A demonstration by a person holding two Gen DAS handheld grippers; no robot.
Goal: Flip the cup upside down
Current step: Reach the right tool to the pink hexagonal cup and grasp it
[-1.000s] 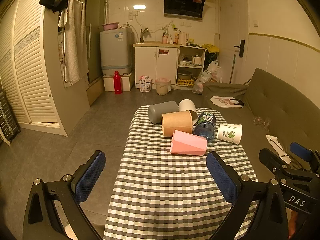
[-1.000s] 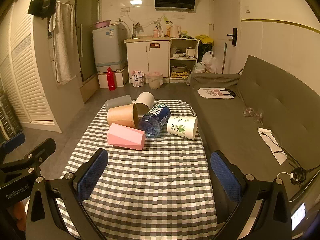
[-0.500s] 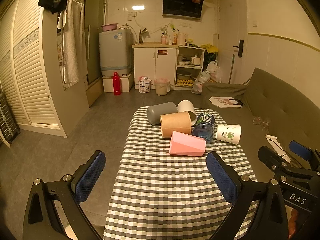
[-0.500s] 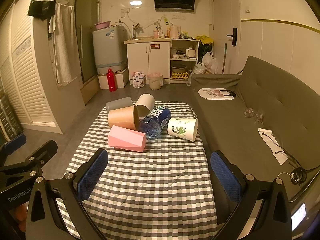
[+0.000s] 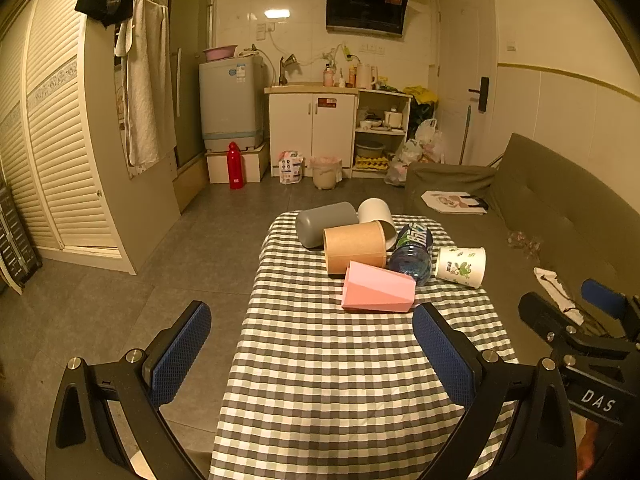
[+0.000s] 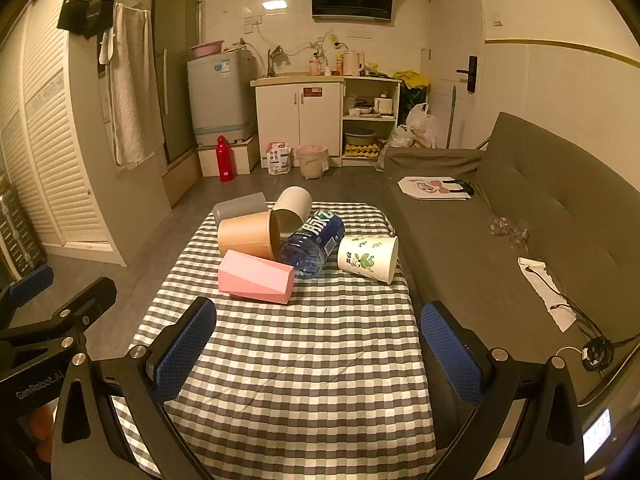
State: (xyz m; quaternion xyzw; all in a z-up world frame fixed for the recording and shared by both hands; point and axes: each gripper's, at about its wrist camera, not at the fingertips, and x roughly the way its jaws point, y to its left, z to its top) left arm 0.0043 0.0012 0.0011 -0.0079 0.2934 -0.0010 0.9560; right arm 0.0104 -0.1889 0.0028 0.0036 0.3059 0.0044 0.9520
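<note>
Left gripper (image 5: 308,354) jaws spread, empty; right gripper (image 6: 318,346) likewise, over near end of checkered table (image 6: 304,380). Far end, left to right: grey cup (image 6: 239,205), kraft cup (image 6: 248,235), pink cup (image 6: 256,277), bottle (image 6: 314,244), printed cup (image 6: 368,258) (all lying sideways, clustered). Risk: nudging bottle, printed cup rolls off right edge

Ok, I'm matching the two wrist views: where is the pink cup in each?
Left wrist: the pink cup lies on its side just right of centre, in front of the brown cup.
Right wrist: the pink cup lies left of centre, again in front of the brown cup.
Shared landmark: the water bottle lies right beside it in both.
</note>
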